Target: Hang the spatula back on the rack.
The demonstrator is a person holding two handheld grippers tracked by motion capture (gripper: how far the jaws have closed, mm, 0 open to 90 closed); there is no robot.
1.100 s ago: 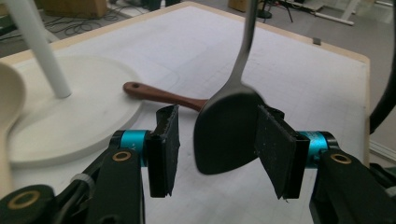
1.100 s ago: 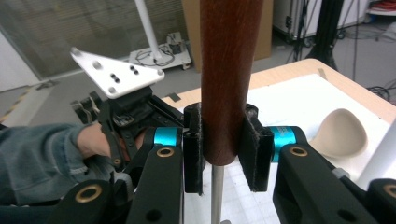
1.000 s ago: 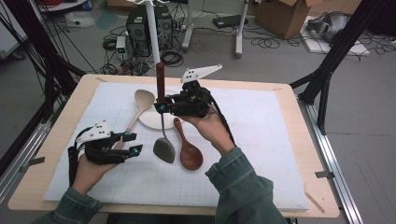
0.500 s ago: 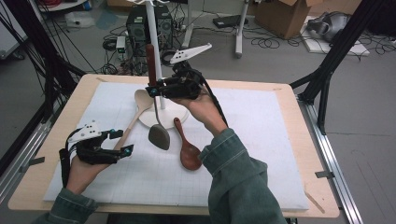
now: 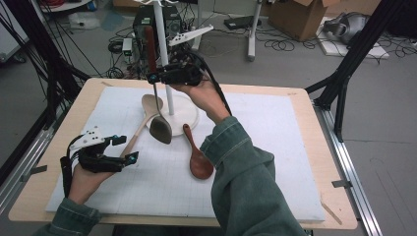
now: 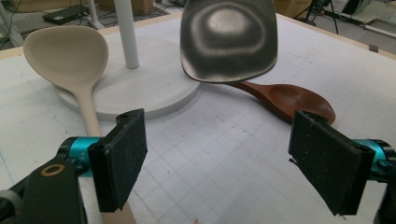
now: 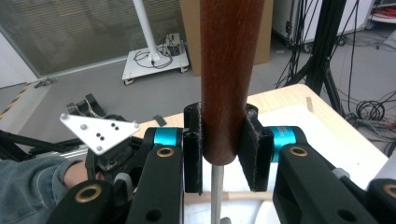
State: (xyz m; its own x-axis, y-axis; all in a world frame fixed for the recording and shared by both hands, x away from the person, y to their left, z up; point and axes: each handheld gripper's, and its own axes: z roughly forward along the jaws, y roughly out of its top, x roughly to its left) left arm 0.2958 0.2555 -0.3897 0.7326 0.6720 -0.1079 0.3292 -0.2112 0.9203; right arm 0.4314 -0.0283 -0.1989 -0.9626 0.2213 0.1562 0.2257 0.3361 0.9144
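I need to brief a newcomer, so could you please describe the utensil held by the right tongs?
On the white mat, look above the round white stand base. The metal spatula hangs there, gripped by the right tongs. Unlike both wooden spoons lying flat, it has a dark metal blade.

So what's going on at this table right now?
A person works with two handheld grippers. The right gripper is clamped on the brown wooden handle of a metal spatula, holding it upright above the white mat beside the white stand. The left gripper, empty, has just been opening over the pale wooden spoon. A dark wooden spoon lies nearby.
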